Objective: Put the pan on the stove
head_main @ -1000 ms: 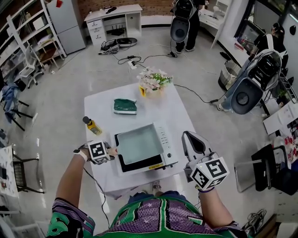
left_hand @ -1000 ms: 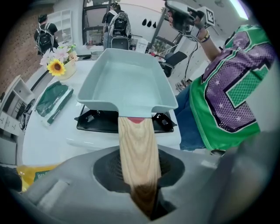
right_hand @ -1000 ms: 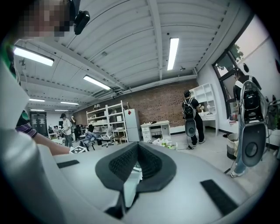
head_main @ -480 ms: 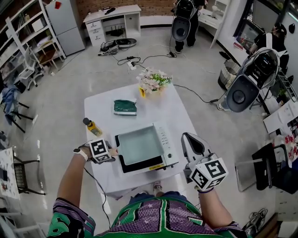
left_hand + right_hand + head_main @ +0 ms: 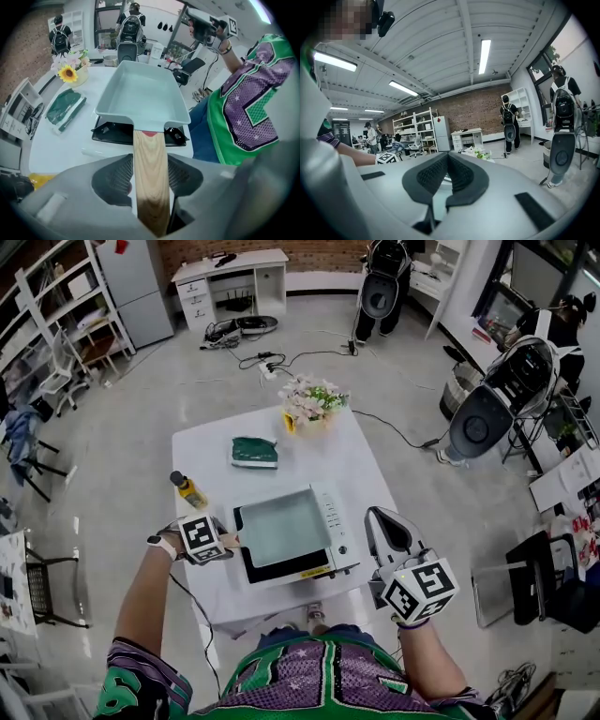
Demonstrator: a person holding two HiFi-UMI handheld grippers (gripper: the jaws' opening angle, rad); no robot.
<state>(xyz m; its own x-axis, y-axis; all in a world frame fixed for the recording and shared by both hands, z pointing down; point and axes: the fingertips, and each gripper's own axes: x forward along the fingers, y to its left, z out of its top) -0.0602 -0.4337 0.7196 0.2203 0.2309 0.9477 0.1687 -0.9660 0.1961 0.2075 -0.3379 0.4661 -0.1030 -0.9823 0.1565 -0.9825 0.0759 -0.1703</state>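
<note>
The pan [image 5: 140, 91] sits on the stove [image 5: 108, 133], straight ahead of my left gripper [image 5: 223, 542]. Its wooden handle [image 5: 150, 173] runs back between that gripper's jaws, which are opening, with the pads just off the wood. My right gripper [image 5: 447, 158] is across the stove from it, tilted upward, jaws together on nothing. Beyond the left gripper, on the white table [image 5: 356, 465], are a yellow bottle [image 5: 187, 491], a green packet [image 5: 253, 453] and flowers [image 5: 311, 404].
</note>
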